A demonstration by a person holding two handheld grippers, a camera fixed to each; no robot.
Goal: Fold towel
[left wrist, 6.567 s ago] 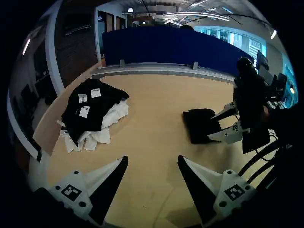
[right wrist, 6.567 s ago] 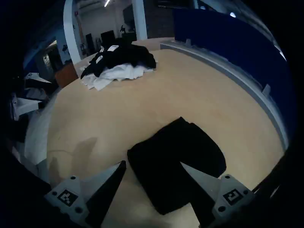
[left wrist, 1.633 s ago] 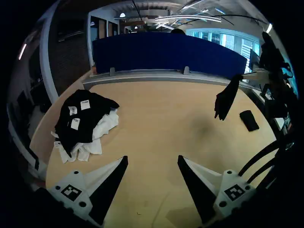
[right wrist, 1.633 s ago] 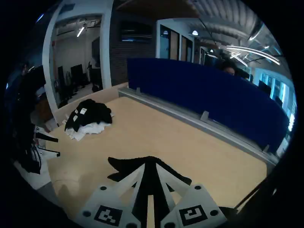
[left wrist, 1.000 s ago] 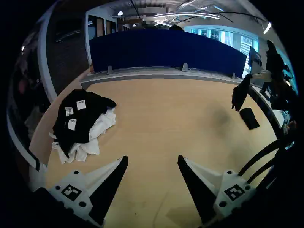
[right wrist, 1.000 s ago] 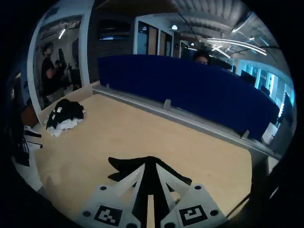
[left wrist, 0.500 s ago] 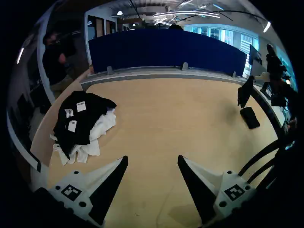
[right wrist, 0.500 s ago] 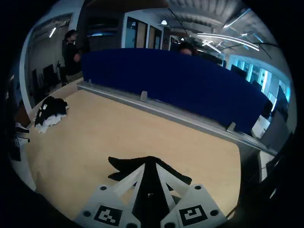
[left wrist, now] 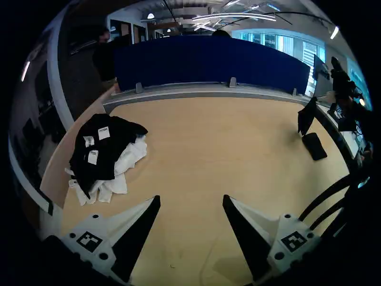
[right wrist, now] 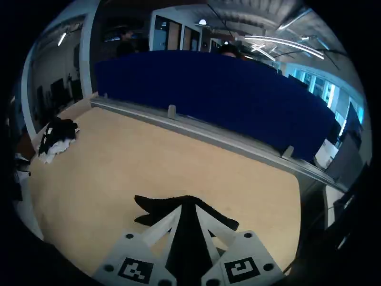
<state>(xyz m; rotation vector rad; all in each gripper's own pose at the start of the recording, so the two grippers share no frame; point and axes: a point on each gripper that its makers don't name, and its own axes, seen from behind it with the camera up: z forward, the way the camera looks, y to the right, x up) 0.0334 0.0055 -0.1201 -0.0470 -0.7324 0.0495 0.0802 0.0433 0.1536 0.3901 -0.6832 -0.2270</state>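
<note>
Towel (right wrist: 153,209) black; table (left wrist: 214,143) pale tan; divider (left wrist: 209,59) deep blue; laundry pile (left wrist: 102,150) black over white.

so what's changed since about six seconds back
The right gripper has closed on the black towel, which lay folded on the table, lifted it and carried it to the table's right end as the left gripper view shows it, where it hangs near a small dark folded item. The left gripper stays open over the near edge; the pile of black and white cloths is unmoved.

A light wooden table (left wrist: 205,138) bears a black-and-white cloth pile (left wrist: 105,152) and a folded black cloth (left wrist: 315,146).
</note>
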